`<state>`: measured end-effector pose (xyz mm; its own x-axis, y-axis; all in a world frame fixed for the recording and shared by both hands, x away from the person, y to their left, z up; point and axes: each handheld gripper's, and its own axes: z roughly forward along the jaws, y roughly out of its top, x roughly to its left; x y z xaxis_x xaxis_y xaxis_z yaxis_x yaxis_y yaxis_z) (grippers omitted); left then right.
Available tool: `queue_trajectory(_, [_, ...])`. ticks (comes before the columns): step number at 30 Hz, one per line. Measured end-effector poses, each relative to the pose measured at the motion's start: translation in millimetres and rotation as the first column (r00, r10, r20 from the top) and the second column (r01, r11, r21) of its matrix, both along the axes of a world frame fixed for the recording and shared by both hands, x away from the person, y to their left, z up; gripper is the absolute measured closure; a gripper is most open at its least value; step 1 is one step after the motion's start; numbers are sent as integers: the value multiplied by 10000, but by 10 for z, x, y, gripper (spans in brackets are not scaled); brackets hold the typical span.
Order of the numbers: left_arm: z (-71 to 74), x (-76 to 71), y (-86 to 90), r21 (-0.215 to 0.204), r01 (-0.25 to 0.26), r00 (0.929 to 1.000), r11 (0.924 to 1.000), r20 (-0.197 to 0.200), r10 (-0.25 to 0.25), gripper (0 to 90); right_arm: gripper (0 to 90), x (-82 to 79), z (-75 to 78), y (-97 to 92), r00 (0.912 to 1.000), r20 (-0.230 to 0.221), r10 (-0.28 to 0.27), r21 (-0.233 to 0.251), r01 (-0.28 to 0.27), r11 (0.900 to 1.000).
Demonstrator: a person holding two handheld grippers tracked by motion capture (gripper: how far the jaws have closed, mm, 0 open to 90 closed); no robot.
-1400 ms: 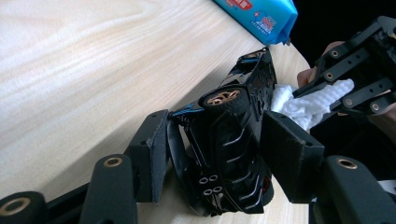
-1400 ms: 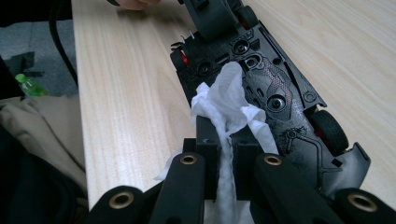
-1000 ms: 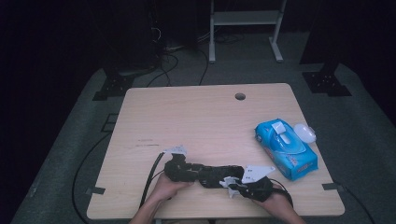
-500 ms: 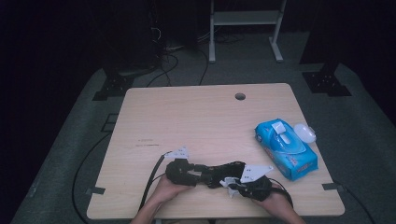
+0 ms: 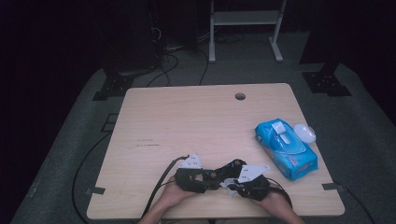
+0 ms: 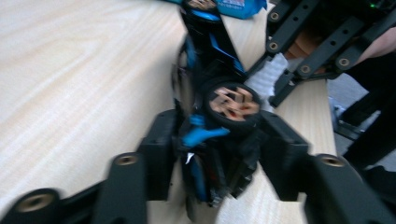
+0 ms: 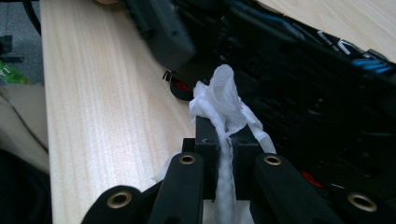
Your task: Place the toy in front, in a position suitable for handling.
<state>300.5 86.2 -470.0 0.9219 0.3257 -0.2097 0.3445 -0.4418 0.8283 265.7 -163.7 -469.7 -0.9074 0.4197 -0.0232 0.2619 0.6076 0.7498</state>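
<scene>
Between left tongs [image 6: 219, 154]: toy car [image 6: 219, 116], gripped.

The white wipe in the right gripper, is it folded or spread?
Bunched, not spread: the white wipe is crumpled between the shut jaws of the right gripper.

Your table [image 5: 187, 121] sits lit from above — room around it near black; the left gripper view smears with blur.
</scene>
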Motion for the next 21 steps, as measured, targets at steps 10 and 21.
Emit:
queue_trajectory(10, [30, -86, -11, 500, 13, 9910, 9988, 1335, -80, 574, 850, -24, 272, -139, 9996, 111, -253, 1612, 232, 9867])
queue_trajectory(21, [-5, -130, -11, 468, 191, 9788, 9987, 2030, -282, 575, 850, 87, 454, 102, 9983, -2, -585, 1624, 578, 9850])
